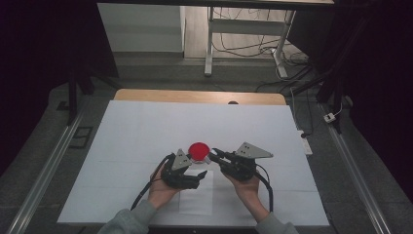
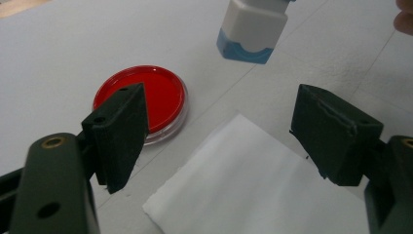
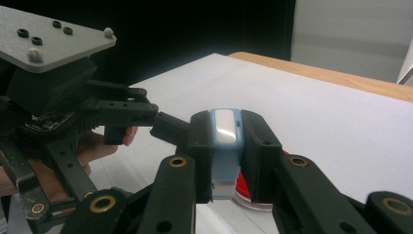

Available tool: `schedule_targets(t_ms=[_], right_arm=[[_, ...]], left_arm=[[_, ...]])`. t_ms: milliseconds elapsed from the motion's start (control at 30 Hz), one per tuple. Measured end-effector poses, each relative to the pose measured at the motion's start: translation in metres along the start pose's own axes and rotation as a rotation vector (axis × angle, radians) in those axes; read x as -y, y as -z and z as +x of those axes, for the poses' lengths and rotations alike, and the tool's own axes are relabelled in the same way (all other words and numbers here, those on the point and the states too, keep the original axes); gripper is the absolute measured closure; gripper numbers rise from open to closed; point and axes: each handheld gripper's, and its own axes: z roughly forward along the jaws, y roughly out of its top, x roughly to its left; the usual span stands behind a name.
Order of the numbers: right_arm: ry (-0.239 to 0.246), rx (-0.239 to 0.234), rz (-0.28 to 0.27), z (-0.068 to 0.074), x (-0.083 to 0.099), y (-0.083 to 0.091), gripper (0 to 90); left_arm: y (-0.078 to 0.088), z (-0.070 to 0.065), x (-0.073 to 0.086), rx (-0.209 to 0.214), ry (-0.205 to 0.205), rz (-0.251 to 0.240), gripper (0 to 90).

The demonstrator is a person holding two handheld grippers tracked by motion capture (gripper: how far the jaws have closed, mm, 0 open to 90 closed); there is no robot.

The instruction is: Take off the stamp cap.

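Note:
A red petri dish [image 1: 198, 151] with a clear rim lies on the white table, also seen in the left gripper view [image 2: 146, 95]. My right gripper [image 3: 225, 131] is shut on a small white-and-blue object [image 3: 224, 146] and holds it just above the table beside the dish [image 3: 242, 193]. In the high view the right gripper [image 1: 214, 155] points left toward the dish. My left gripper [image 2: 221, 117] stands open with nothing between its jaws, over a white paper sheet [image 2: 243, 185]. The white-and-blue object [image 2: 253, 29] hangs ahead of it. The left gripper [image 1: 200, 176] sits just below the dish.
The white sheet [image 1: 196, 197] lies near the table's front edge. A wooden strip [image 1: 199, 96] runs along the table's far edge. Beyond it stand desk legs and cables [image 1: 243, 46] on the floor. Metal rails [image 1: 44, 170] run along both sides.

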Motion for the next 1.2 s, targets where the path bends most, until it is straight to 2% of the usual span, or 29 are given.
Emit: schedule_targets(t_ms=[433,700,1000,1200], right_arm=[[-0.002,-0.007,0.006,0.002,0.002,-0.002,75.0],[-0.001,-0.005,0.003,0.002,0.002,-0.003,75.0],[-0.007,-0.011,0.008,0.004,0.004,-0.005,75.0],[-0.015,0.001,0.0,0.003,0.004,-0.003,75.0]], left_arm=[[-0.007,-0.003,-0.003,-0.003,-0.005,0.001,24.3],[-0.012,-0.005,-0.004,-0.014,-0.023,0.008,27.3],[-0.017,-0.009,-0.007,-0.052,-0.062,-0.002,35.7],[-0.018,-0.01,-0.009,-0.064,-0.072,-0.014,40.4]])
